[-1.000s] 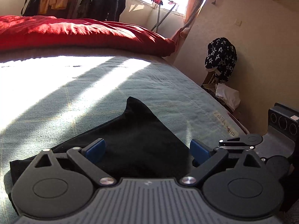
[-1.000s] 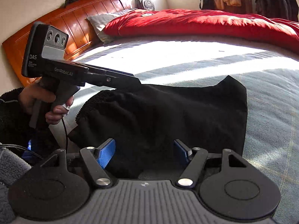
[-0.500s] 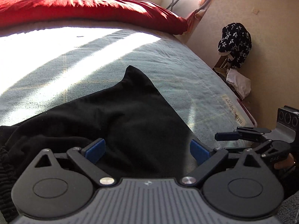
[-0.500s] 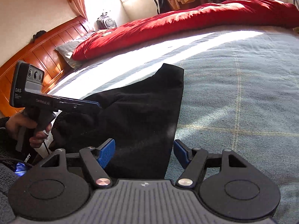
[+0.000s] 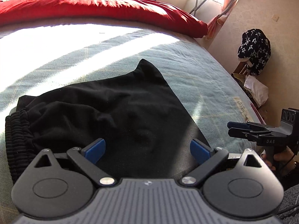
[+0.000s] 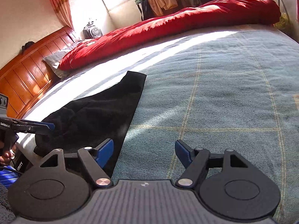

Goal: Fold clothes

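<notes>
A black garment (image 5: 115,112) with a ribbed elastic waistband (image 5: 16,140) lies crumpled on the blue-grey bed sheet (image 5: 186,65). One pointed corner of it reaches toward the red duvet. My left gripper (image 5: 147,149) hovers open over the garment's near part with nothing between its fingers. My right gripper (image 6: 143,149) is open too, straddling the garment's (image 6: 104,112) straight right edge, mostly over bare sheet (image 6: 224,93). Each gripper shows side-on in the other's view: the right gripper (image 5: 237,128) off the garment's right, the left gripper (image 6: 46,127) at its left end.
A red duvet (image 5: 93,5) lies across the far side of the bed, with a wooden headboard (image 6: 22,78) and a pillow (image 6: 54,59) at the left. The bed's edge runs close on the right, where a star-patterned garment (image 5: 254,50) hangs by the wall.
Both grippers have drawn back from the garment and stayed open. The right gripper has swung right, off the cloth onto bare sheet. The left view now shows the waistband.
</notes>
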Action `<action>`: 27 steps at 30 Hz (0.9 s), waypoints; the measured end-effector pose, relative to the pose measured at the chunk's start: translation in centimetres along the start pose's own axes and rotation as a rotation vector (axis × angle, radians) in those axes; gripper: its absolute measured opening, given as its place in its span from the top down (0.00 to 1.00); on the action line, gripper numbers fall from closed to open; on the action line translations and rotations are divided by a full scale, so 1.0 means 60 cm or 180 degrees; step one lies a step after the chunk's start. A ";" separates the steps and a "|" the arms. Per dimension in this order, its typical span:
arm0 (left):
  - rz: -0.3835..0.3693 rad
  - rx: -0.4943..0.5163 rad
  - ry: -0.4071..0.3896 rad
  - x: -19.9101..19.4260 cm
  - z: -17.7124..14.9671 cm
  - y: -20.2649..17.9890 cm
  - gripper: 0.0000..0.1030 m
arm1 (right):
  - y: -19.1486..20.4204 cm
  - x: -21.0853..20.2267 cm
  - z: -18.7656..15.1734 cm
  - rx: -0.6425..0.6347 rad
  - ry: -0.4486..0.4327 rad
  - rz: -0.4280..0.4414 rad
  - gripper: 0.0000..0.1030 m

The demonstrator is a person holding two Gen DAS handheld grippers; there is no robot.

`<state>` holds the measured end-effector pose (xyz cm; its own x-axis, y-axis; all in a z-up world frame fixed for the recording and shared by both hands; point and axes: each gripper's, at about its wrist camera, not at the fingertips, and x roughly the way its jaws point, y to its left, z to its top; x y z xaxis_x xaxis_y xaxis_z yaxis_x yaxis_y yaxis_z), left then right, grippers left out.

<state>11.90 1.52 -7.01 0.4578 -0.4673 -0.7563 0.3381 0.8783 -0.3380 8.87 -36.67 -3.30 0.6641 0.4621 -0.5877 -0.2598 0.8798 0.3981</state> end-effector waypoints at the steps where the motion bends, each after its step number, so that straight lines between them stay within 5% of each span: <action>1: 0.0023 -0.0011 -0.0010 -0.001 -0.002 -0.002 0.06 | 0.001 -0.001 -0.004 0.0000 -0.0012 -0.0004 0.25; 12: 0.0196 -0.0040 -0.0183 -0.032 -0.022 -0.029 0.06 | 0.018 -0.018 -0.050 0.0060 0.0023 -0.0002 0.25; 16: -0.0044 0.0094 -0.0353 -0.039 -0.012 -0.054 0.05 | 0.028 -0.020 -0.039 -0.0026 -0.0020 0.0076 0.25; 21: -0.0118 -0.0210 -0.0001 0.013 -0.036 -0.042 0.05 | 0.029 -0.009 -0.034 -0.0040 0.0020 0.0127 0.24; 27: -0.0152 -0.0131 -0.0221 -0.009 -0.005 -0.055 0.05 | 0.016 -0.006 -0.022 -0.0022 0.0030 0.0083 0.24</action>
<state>10.28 -1.08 -5.64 0.4985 -0.5132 -0.6986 0.3274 0.8577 -0.3965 7.45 -35.84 -3.63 0.6505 0.4859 -0.5837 -0.2818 0.8681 0.4087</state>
